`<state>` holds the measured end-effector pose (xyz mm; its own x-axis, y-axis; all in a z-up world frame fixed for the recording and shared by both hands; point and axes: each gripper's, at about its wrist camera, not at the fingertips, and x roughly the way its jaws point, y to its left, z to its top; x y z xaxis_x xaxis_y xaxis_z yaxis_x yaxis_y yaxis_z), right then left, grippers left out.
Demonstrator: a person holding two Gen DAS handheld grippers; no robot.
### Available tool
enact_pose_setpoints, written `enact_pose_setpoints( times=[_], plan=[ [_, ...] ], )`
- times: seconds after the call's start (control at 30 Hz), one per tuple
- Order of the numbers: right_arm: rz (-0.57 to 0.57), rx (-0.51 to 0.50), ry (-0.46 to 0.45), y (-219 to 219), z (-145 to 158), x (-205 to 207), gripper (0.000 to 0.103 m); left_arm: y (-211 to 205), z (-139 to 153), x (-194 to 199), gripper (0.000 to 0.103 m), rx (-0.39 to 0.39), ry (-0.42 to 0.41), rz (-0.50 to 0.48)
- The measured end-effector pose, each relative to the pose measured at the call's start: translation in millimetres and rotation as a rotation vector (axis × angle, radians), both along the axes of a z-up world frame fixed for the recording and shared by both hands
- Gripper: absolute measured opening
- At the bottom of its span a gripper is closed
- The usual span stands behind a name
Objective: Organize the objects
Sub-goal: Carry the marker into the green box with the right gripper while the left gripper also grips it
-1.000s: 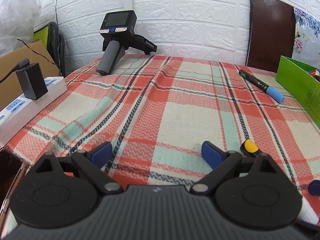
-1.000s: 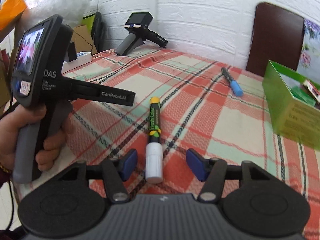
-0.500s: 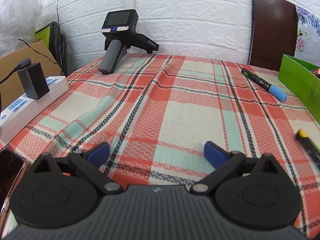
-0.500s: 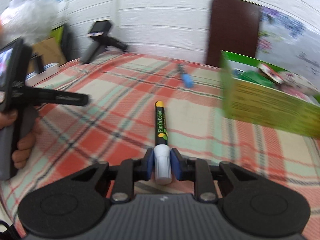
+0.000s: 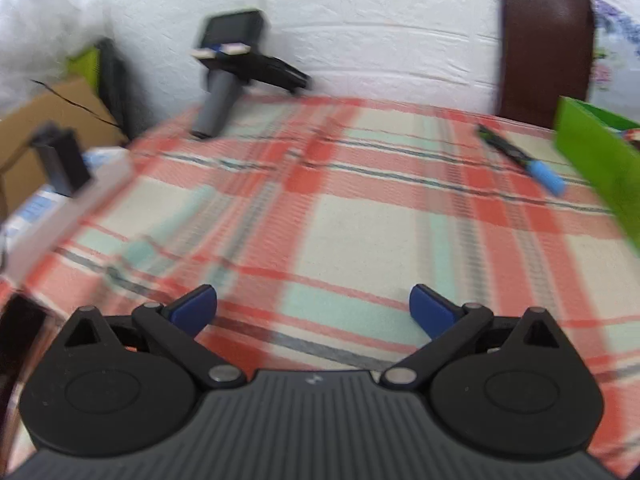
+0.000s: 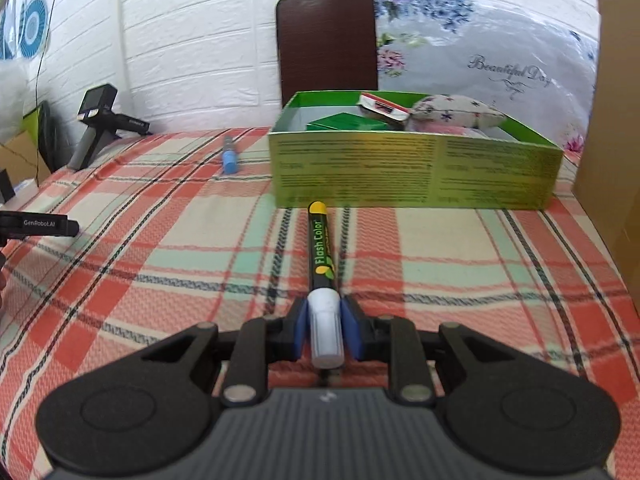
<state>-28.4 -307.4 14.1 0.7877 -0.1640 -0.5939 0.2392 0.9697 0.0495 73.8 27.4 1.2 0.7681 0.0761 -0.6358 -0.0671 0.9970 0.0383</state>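
Observation:
My right gripper [image 6: 325, 330] is shut on the white cap end of a black "Flash Color" marker [image 6: 321, 248] with a yellow tip. It holds the marker above the plaid tablecloth, pointing at the green box [image 6: 416, 170]. The box holds a green packet, a red-and-white pack and a floral pouch. A second marker with a blue cap [image 6: 229, 156] lies on the cloth left of the box; it also shows in the left wrist view [image 5: 524, 158], next to the box [image 5: 600, 160]. My left gripper [image 5: 313, 310] is open and empty above the cloth.
A spare handheld gripper [image 5: 232, 80] stands at the table's far left corner. A white power strip with a black adapter [image 5: 60, 184] lies along the left edge. A brown chair back [image 6: 328, 40] stands behind the table. A cardboard panel [image 6: 612, 120] rises at the right.
My right gripper closed on the yellow-tipped marker, lifted it and swung right to face the green box. My left gripper stayed open and shifted slightly; its view is now blurred.

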Motion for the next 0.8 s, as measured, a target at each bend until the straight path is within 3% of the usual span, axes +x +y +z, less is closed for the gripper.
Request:
enact_pose_setpoints(
  times=[0.07,0.2,0.37,0.6,0.67,0.73,0.8],
  plan=[
    [-0.001,0.009,-0.008,-2,-1,-1,0.02,-21,7,-1,0.103,-0.067,0.041,-0.084],
    [0.01,-0.01,-0.025,-1,-4,-1,0.02,-83,22,-4,0.095,-0.125,0.109,-0.29],
    [0.018,0.02,-0.049,-5,-5,-4,0.02,-148,40,3,0.095,-0.202,0.196,-0.438],
    [0.033,0.07,-0.088,-12,-7,-9,0.02,-206,27,22,0.081,-0.239,0.363,-0.487],
    [0.031,0.092,-0.103,-15,-7,-11,0.02,-212,26,21,0.079,-0.22,0.346,-0.47],
    [0.032,0.107,-0.113,-16,-7,-12,0.02,-218,27,21,0.066,-0.206,0.341,-0.468],
    [0.038,0.118,-0.121,-17,-7,-14,0.02,-220,29,23,0.035,-0.217,0.346,-0.476]
  ],
)
